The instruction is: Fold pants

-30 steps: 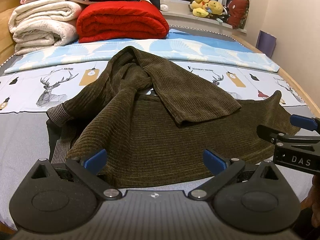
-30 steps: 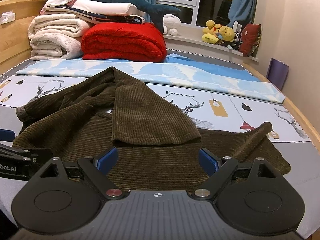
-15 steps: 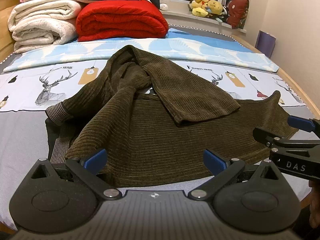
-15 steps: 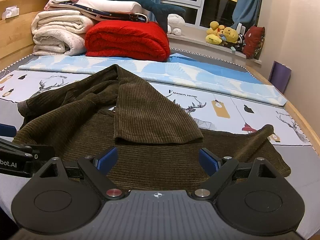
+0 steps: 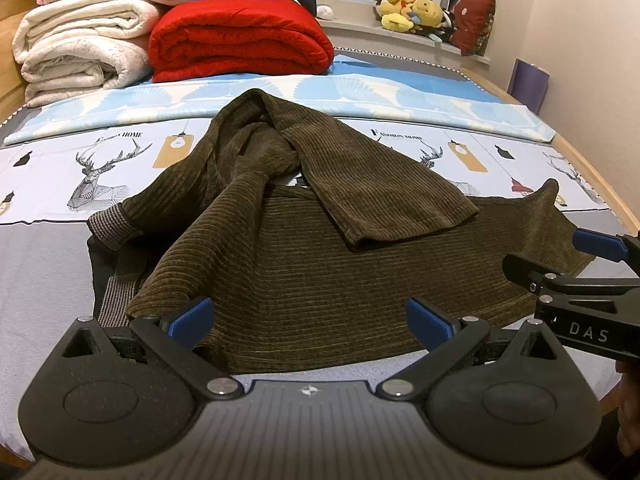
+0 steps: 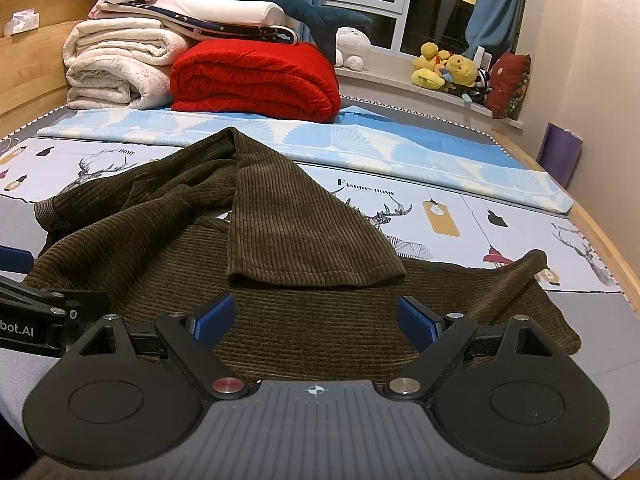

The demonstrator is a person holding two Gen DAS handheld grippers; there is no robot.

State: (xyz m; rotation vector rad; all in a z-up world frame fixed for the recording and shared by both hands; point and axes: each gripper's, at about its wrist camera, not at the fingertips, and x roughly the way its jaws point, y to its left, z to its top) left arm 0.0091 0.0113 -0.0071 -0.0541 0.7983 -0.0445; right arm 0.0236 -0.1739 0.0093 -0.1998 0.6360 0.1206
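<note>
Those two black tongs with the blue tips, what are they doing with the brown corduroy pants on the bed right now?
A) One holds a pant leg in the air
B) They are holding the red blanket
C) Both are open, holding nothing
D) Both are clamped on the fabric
C: both the left tongs and the right tongs are spread wide with nothing between the tips, and the pants lie loose on the bed.

Before me the bed [image 5: 36, 264] carries brown pants [image 5: 304, 280], a red quilt [image 5: 240, 36] and cream blankets [image 5: 76, 48].
</note>
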